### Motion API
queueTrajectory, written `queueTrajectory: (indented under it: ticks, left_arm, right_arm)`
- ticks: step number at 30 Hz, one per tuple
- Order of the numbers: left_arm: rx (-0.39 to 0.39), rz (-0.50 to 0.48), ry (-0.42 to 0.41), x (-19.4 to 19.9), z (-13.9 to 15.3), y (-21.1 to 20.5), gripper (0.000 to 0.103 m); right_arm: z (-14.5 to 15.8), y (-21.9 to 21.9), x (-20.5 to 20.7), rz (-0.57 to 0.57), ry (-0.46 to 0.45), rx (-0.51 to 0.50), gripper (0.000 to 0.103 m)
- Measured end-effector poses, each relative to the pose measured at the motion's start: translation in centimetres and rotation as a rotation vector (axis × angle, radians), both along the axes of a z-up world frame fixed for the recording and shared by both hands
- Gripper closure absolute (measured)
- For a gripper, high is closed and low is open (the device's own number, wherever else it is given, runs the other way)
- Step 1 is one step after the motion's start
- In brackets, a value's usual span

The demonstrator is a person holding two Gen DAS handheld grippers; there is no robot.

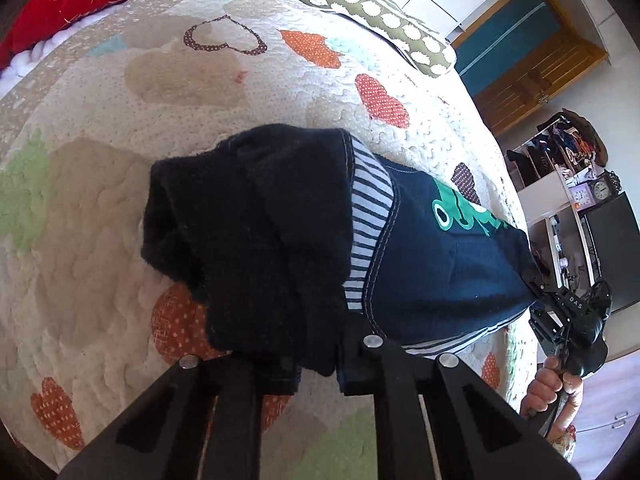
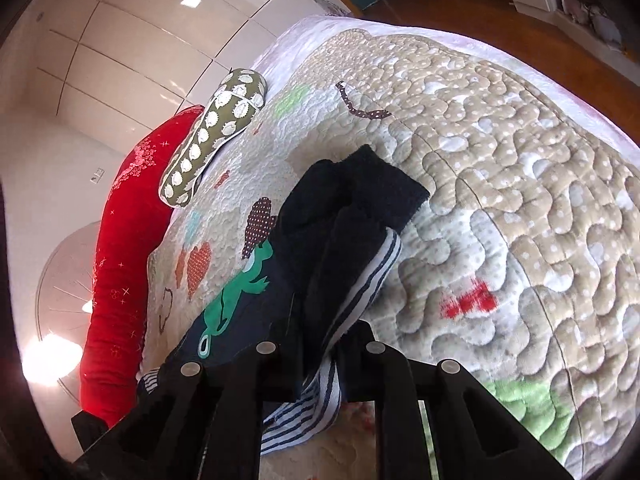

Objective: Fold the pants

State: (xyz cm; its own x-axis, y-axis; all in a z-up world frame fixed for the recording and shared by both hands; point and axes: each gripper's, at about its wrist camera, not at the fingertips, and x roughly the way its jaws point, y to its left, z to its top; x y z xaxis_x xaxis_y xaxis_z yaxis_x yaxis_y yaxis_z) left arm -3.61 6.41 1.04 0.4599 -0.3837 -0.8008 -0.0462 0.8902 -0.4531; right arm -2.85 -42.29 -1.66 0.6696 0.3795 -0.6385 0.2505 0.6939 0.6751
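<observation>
With both hand-held grippers — left, right — pinching the small navy fleece-lined pants mid-frame over the quilted bed, thin edge bites could slip — fold collapses.

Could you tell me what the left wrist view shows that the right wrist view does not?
Only the left wrist view shows the right gripper from outside, a hand on its handle, and shelves with a clock. Only the right wrist view shows the glossy white wardrobe doors and a small red mark on the quilt. Both show the dark pants with striped lining and a green frog patch, the patchwork quilt, the olive dotted pillow and the red cushion. Each gripper's jaws are shut on the pants.
</observation>
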Motion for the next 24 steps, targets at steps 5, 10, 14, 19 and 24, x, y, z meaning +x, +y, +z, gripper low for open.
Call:
queueTrajectory:
  ticks: [5,10,14,19,24]
  left_arm:
    - [0.000,-0.011,-0.034,-3.3,1.6,0.8,0.092]
    - [0.016,-0.003,0.003,-6.6,0.4,1.8,0.090]
    - [-0.032,0.030,0.031,-8.4,-0.4,4.0,0.084]
    - [-0.050,0.141,-0.032,-10.1,1.5,7.7,0.077]
    - [-0.111,0.124,-0.063,-10.4,2.6,8.1,0.067]
  right_arm:
    - [1.4,1.1,-4.4,0.026,-0.025,-0.019,0.090]
    - [1.0,1.7,-8.9,0.047,-0.016,-0.083,0.089]
    - [-0.1,1.9,-10.7,0.013,0.043,-0.152,0.078]
    - [2.8,0.1,-13.3,-0.079,-0.021,-0.199,0.061]
    - [5.1,3.7,-13.6,0.031,-0.099,-0.180,0.059]
